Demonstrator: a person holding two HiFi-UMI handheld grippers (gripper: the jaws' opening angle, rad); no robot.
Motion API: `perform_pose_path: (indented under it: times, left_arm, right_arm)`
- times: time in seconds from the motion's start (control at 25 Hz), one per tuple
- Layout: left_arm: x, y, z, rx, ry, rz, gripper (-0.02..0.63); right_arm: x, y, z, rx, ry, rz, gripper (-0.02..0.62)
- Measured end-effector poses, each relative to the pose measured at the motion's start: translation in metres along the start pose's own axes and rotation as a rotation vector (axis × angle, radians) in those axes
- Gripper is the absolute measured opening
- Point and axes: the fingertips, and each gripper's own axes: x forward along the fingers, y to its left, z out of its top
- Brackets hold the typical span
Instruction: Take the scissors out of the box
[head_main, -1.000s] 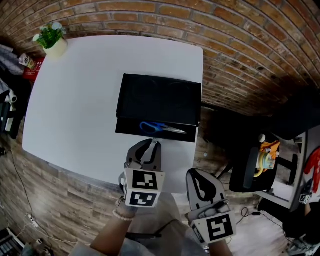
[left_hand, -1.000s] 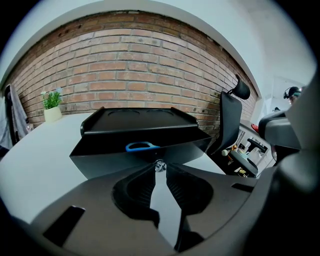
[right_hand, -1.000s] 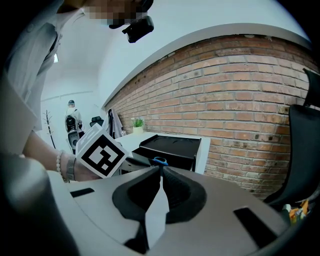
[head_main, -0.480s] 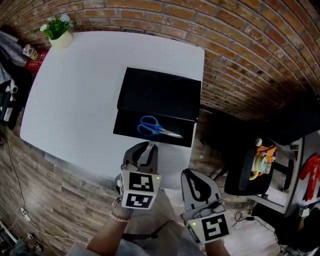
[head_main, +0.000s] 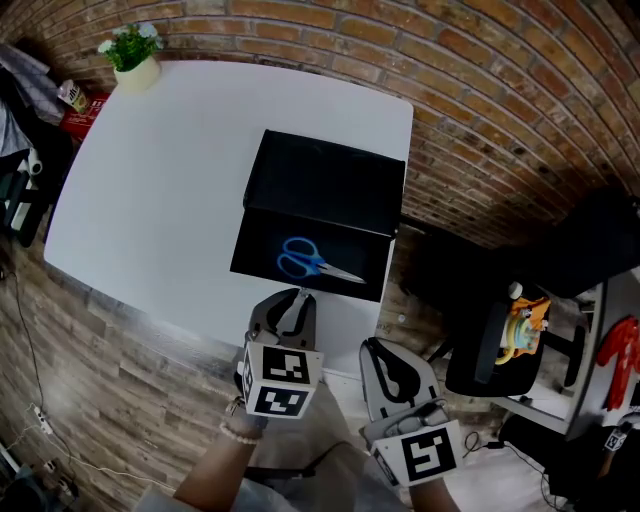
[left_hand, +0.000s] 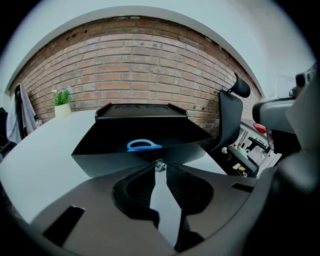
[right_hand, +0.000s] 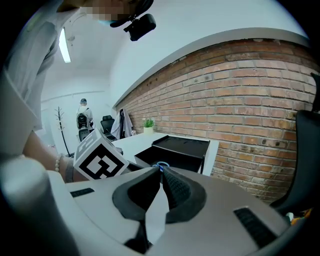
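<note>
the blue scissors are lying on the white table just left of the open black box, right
Not quite. The blue scissors lie inside the open black box, on its floor, not on the white table to its left. The head view shows this.

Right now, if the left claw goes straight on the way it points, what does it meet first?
Probably the box's near wall, right ahead of the left claw; the scissors lie just behind it, inside. Depth is unclear: it could touch the table first.
</note>
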Motion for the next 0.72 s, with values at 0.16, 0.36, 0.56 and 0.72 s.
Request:
perform_pose_path:
  times: [0.16,0.36,0.56,0.72]
  left_arm:
    - [-0.0041,0.0001,-0.0043,-0.003,0.002,0.005,0.084]
    - [-0.0065,0.0016,-0.0083,-0.006,-0.001,-0.001,0.084]
    - [-0.0068,0.0013,-0.0078,-0.001,0.009,-0.003,0.084]
    - [-0.006,0.0005,-0.0077,0.003,0.011,-0.009,0.084]
  right_arm:
    - [-0.003,0.0038,-0.001,-0.002,0.002,0.008,0.048]
    - [-0.0016,0.0084,-0.0014,-0.011,0.002,0.014,0.048]
    - [0.0007,0.0082,0.0015,-0.013,-0.003,0.018,0.048]
    - [0.0037,0.0076,0.0037,-0.012,-0.006,0.027,0.048]
